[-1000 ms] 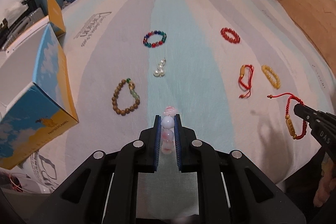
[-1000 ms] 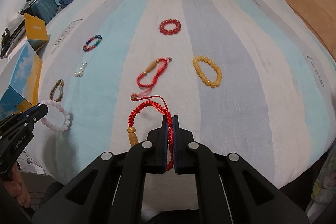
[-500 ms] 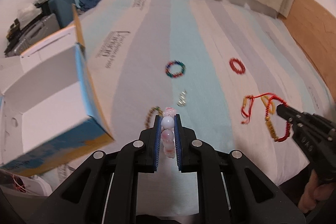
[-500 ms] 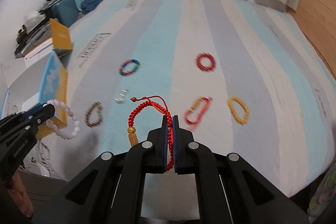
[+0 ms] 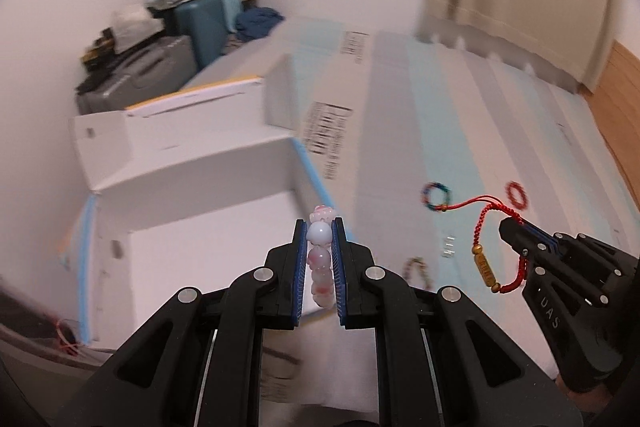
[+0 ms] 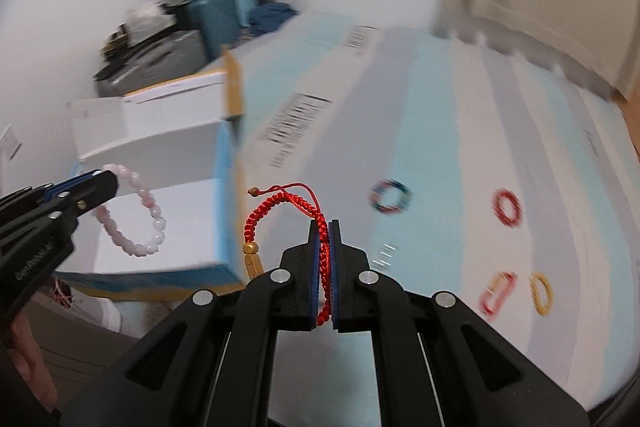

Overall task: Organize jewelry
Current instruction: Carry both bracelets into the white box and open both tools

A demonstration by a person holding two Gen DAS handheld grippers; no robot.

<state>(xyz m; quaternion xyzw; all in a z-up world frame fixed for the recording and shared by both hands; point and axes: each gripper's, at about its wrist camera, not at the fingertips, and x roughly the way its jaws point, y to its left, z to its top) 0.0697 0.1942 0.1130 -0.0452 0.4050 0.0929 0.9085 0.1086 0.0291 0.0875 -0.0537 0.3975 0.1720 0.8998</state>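
My left gripper point(image 5: 320, 227) is shut on a pink bead bracelet point(image 5: 320, 259), held in the air at the right rim of an open white box with blue sides point(image 5: 208, 227). In the right wrist view the pink bracelet point(image 6: 136, 215) hangs over the box point(image 6: 180, 215). My right gripper point(image 6: 325, 227) is shut on a red braided cord bracelet point(image 6: 276, 207) with a gold bead, also lifted. It shows in the left wrist view point(image 5: 516, 227) with the cord point(image 5: 484, 227).
On the striped bed sheet point(image 6: 440, 131) lie a multicolour bracelet point(image 6: 390, 197), a red bead bracelet point(image 6: 507, 207), a red cord with gold piece point(image 6: 496, 293), a yellow bracelet point(image 6: 540, 293), pearls point(image 5: 449, 246) and a brown bracelet point(image 5: 418, 269). Suitcases point(image 5: 200, 23) stand behind.
Both grippers have swung left and up with their bracelets, away from the bed's middle. The open box is now right in front of the left gripper. The views are motion-blurred.
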